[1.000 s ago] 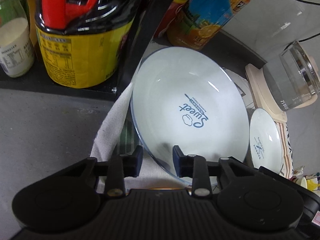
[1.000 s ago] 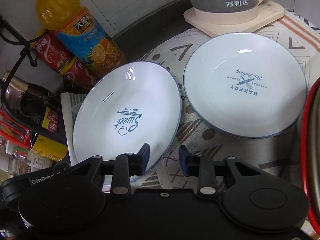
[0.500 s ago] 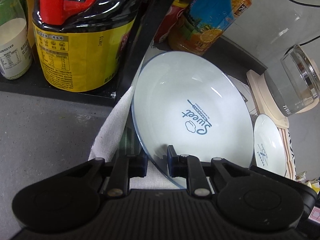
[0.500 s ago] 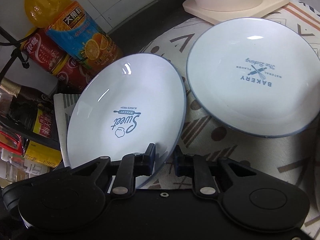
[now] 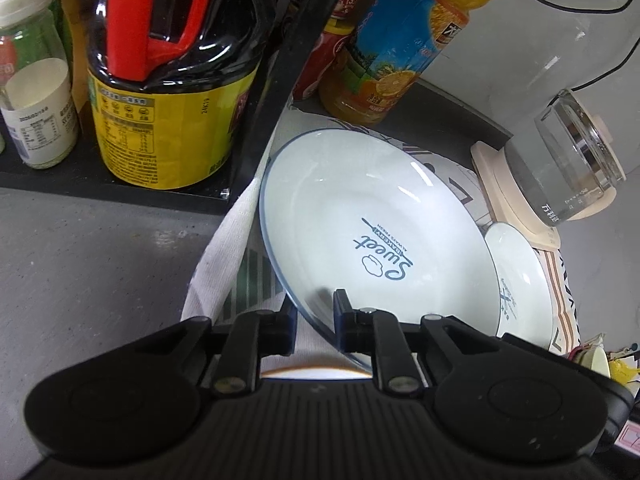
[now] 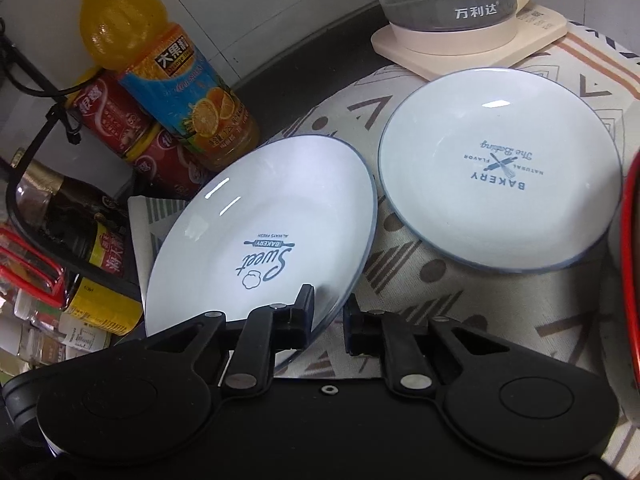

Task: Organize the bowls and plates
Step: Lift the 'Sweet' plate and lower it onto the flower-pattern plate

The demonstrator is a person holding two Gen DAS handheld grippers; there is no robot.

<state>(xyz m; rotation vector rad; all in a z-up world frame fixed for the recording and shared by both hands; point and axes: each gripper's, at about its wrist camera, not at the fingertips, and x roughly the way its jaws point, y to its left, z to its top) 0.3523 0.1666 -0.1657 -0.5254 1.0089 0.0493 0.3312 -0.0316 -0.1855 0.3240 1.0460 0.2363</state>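
White ceramic, left wrist view: we see the Sweet plate (image 5: pixel 376 236), blue-rimmed and tilted, its near rim raised off the cloth (image 5: pixel 224 276).
Left gripper (image 5: pixel 314 322): we note its jaws straddle the plate's near-left rim, one finger under and one over; narrow gap, apparently clamped on the rim.
Second plate, left view: the Bakery plate (image 5: pixel 520 284) lies behind the Sweet plate's right edge, partly hidden by it.
Shelf side: a yellow-labelled dark jug (image 5: pixel 168 92) with a red handle stands on a black rack (image 5: pixel 264 92); a small jar (image 5: pixel 36 96) stands to its left.
Back of counter: an orange juice bottle (image 5: pixel 400 52) stands just beyond the plate's far rim; a glass kettle (image 5: pixel 568 168) sits on a cream base at right.
Right wrist view, Sweet plate (image 6: pixel 272 240): we see it tilted, upper-right rim near the Bakery plate (image 6: pixel 500 200); we cannot tell if the rims touch.
Right gripper (image 6: pixel 328 320): one finger lies over the plate's near rim, the other stands off on the patterned mat (image 6: pixel 420 272); the jaws are partly apart, and we see a gap between the outer finger and the rim, so no firm grip is shown.
Bakery plate: flat on the mat, in front of the kettle (image 6: pixel 452 0).
Left background: juice bottle (image 6: pixel 172 80), red cans (image 6: pixel 116 116) beside it.
Right edge: a red-rimmed item (image 6: pixel 630 264), only partly in frame.
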